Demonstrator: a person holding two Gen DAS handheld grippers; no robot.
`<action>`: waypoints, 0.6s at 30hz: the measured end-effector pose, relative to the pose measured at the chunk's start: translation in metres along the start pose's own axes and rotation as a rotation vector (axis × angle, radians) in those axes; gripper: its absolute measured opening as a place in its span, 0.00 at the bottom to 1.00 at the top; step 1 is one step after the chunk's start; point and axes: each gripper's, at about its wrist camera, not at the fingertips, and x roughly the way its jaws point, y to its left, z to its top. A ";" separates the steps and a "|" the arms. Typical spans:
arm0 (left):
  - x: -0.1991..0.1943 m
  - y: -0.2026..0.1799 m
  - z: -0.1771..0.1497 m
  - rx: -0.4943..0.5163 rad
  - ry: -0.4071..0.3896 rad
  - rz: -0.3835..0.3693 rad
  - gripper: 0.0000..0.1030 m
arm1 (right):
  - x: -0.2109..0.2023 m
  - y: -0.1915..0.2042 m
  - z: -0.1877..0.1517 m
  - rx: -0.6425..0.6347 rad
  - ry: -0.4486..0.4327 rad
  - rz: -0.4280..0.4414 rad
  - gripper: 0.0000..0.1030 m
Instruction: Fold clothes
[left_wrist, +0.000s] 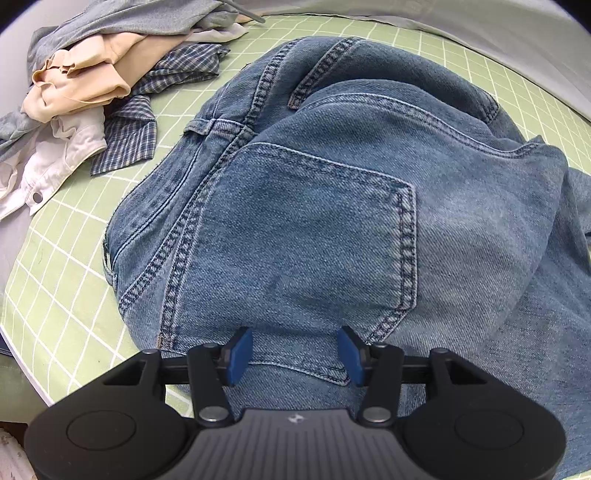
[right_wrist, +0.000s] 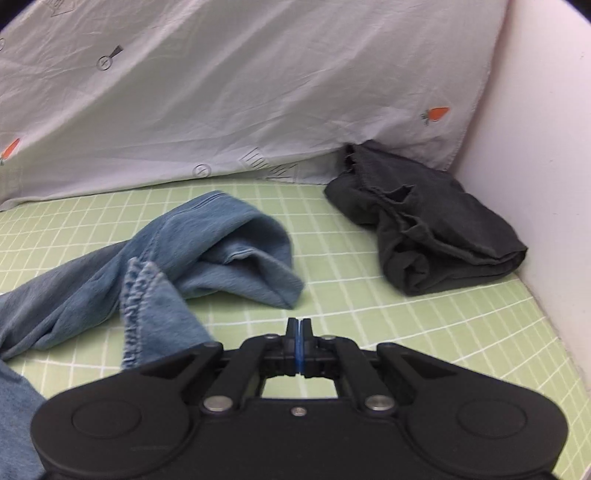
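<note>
Blue jeans (left_wrist: 314, 221) lie seat-up on the green checked sheet (left_wrist: 66, 280), a back pocket facing me in the left wrist view. My left gripper (left_wrist: 295, 354) points down at the denim just below that pocket. Its blue pads (left_wrist: 240, 354) stand apart and I see no fold pinched between them. In the right wrist view the jeans' legs (right_wrist: 207, 251) lie crumpled to the left. My right gripper (right_wrist: 299, 328) hovers over bare sheet (right_wrist: 369, 314) beside a frayed hem, its jaws pressed together with nothing in them.
A pile of unfolded clothes (left_wrist: 92, 85), beige, white, plaid and grey-blue, lies at the far left. A folded dark grey garment (right_wrist: 436, 236) rests at the back right against a white wall (right_wrist: 546, 147). A white quilt with carrot prints (right_wrist: 258, 92) rises behind.
</note>
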 end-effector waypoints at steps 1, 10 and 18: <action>0.000 0.000 0.000 -0.002 0.000 -0.001 0.51 | 0.003 -0.016 0.002 0.004 -0.004 -0.044 0.00; 0.000 0.000 0.001 -0.012 -0.004 0.002 0.52 | 0.008 -0.078 -0.020 0.087 0.047 -0.081 0.11; -0.001 0.000 0.002 -0.006 0.004 0.011 0.52 | 0.007 0.026 -0.027 0.007 0.044 0.181 0.38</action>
